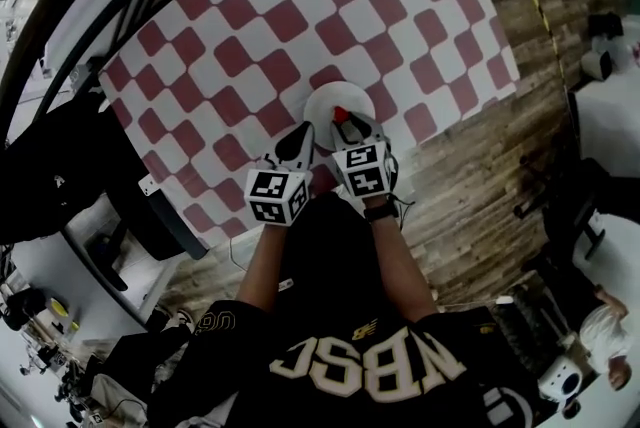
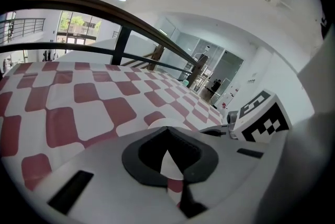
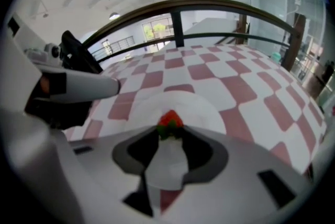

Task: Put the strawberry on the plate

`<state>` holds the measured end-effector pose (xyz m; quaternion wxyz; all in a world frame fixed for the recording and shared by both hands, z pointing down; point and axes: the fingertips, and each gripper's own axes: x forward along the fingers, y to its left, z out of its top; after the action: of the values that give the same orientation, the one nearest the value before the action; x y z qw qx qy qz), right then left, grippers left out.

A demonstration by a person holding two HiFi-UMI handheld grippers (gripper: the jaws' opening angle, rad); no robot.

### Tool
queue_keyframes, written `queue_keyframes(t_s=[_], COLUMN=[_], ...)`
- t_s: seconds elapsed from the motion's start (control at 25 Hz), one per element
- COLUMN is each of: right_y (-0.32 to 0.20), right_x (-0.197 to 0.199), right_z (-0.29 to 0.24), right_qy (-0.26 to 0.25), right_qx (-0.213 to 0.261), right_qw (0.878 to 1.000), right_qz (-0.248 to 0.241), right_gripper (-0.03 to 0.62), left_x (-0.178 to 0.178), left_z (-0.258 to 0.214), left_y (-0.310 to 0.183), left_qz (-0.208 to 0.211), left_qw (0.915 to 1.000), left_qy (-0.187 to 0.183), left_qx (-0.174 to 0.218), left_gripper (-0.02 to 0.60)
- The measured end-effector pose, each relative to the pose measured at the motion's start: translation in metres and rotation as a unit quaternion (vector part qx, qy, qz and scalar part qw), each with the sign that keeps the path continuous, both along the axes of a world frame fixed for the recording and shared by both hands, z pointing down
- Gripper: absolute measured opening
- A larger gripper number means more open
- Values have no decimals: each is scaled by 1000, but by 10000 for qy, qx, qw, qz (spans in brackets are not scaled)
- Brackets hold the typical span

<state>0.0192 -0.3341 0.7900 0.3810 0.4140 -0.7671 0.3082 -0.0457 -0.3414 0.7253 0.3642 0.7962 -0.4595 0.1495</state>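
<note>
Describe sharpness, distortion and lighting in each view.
Head view: sharp, though the fisheye lens bows the edges of the checked tablecloth. Left gripper view: crisp and evenly lit, with glare at the window. Right gripper view: the softest, with the strawberry and plate slightly blurred.

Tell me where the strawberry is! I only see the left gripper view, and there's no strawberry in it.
Observer: The right tongs are pinching the strawberry at their tips.
Operator: Is it near the plate?
Observer: Yes. In the head view it hangs over the white plate.
Operator: And where's my side?
Observer: The head view shows the left tongs at the plate's near-left rim, right beside the other pair.
</note>
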Motion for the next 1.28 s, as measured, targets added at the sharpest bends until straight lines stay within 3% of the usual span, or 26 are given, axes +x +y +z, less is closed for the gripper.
queue_keyframes(t_s=[0.28,0.52,0.68,0.88,1.04,1.28], right_y=[-3,-10,-17,-22,-18,14], right_x=[-4,7,16,16,28,34], right_z=[-13,-63,-115,-220,-300,-362], right_qy=[-341,-439,-627,-1326,-1602,-1839], right_qx=[13,552,1184,2302,3229,3872], right_qw=[9993,9968,9895,9607,9285,9004], right_qz=[172,364,548,804,887,736], right_gripper=[158,160,160,142,63,21], left_x=[-5,-10,-7,3,21,35], left_z=[-9,-52,-94,-163,-235,-311], left_y=[4,-5,-10,-2,-1,24], left_qz=[-63,-124,-115,-88,117,222], left_qw=[9999,9983,9944,9866,9704,9442], left_qy=[87,107,107,195,219,252], left_qx=[86,556,1041,1618,2401,3276], left_gripper=[9,9,9,9,9,9])
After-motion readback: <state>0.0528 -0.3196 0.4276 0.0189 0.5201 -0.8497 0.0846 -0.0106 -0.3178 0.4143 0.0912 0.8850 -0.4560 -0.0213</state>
